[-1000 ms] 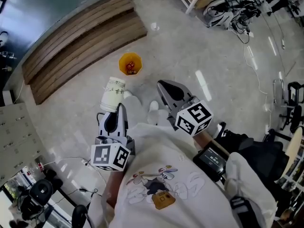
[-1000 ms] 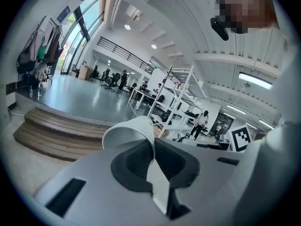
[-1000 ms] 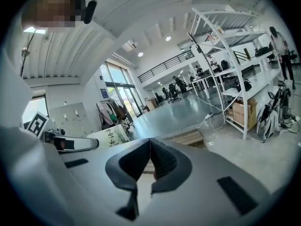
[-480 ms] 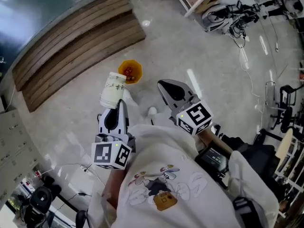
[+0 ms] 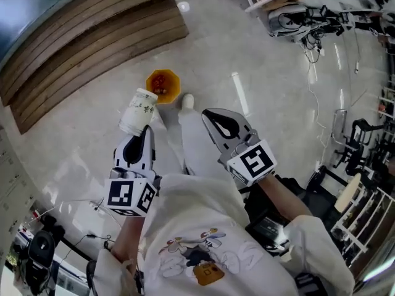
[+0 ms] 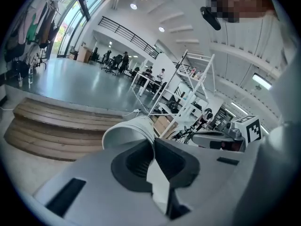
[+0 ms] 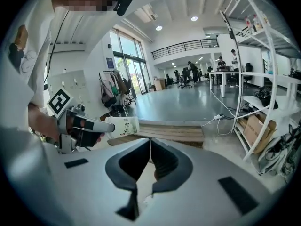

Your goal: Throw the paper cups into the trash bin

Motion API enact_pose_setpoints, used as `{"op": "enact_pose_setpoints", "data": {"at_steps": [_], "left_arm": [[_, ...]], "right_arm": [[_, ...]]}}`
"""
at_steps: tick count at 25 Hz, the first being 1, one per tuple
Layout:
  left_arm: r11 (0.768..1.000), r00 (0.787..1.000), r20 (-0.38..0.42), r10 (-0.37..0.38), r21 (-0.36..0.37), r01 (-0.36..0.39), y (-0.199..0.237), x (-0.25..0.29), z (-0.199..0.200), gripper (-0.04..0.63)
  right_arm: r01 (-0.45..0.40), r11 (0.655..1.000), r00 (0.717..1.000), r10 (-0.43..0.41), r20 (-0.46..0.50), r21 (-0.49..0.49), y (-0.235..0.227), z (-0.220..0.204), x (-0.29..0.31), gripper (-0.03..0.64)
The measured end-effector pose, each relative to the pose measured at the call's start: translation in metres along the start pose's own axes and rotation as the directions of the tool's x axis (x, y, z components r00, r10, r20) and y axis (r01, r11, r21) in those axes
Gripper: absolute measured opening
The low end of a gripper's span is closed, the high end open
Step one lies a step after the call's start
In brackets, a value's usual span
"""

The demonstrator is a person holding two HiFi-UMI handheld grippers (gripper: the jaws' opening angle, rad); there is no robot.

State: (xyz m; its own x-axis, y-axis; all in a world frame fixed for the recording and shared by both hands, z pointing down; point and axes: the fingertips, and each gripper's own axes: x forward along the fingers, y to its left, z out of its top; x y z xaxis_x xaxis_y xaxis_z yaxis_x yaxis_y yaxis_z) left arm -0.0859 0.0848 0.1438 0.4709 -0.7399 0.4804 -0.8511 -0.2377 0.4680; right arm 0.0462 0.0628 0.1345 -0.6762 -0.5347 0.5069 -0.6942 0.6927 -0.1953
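Observation:
My left gripper [image 5: 143,131] is shut on the rim of a white paper cup [image 5: 137,111] with green print and holds it out over the floor. In the left gripper view the cup [image 6: 128,132] sticks forward from the closed jaws, its wall pinched between them. An orange trash bin [image 5: 162,85] with red bits inside stands on the floor just beyond the cup. To the right, at about the same height, my right gripper [image 5: 208,114] is shut with nothing in it. The right gripper view shows the cup [image 7: 123,125] in the left gripper [image 7: 96,126].
Wooden steps [image 5: 86,42] run along the upper left. A white shelf frame with boxes and cables [image 5: 296,11] stands at the upper right. The person's white trouser leg and shoe [image 5: 187,101] reach forward beside the bin. Equipment [image 5: 37,251] clutters the lower left.
The person has stepped forward. The held cup and both grippers now sit closer to the orange bin, and the steps have slid up in the view. Both grips are unchanged.

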Motion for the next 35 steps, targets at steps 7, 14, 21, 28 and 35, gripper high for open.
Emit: {"op": "enact_pose_setpoints", "data": {"at_steps": [7,14,21,28,35], "left_arm": [[0.998,0.996,-0.080,0.050,-0.025,-0.052,0.047,0.076,-0.043,0.025],[0.995,0.987,-0.159,0.037,-0.087,-0.051,0.083,0.139,-0.106,0.025],[0.990,0.969,-0.243,0.047,-0.117,-0.077,0.115,0.203,-0.177,0.025],[0.982,0.947,-0.309,0.089,-0.133,-0.135,0.146,0.249,-0.236,0.025],[0.982,0.903,-0.406,0.138,-0.064,-0.179,0.178,0.292,-0.299,0.025]], "right_arm": [[-0.096,0.995,0.990,0.096,-0.106,0.004,-0.044,-0.053,0.056,0.009],[-0.151,0.989,0.974,0.148,-0.172,-0.001,-0.087,-0.108,0.111,0.009],[-0.170,0.985,0.958,0.174,-0.229,0.035,-0.116,-0.174,0.166,0.009],[-0.134,0.991,0.960,0.135,-0.247,0.024,-0.137,-0.233,0.214,0.014],[-0.126,0.991,0.950,0.135,-0.282,0.049,-0.148,-0.297,0.250,0.046]]}}
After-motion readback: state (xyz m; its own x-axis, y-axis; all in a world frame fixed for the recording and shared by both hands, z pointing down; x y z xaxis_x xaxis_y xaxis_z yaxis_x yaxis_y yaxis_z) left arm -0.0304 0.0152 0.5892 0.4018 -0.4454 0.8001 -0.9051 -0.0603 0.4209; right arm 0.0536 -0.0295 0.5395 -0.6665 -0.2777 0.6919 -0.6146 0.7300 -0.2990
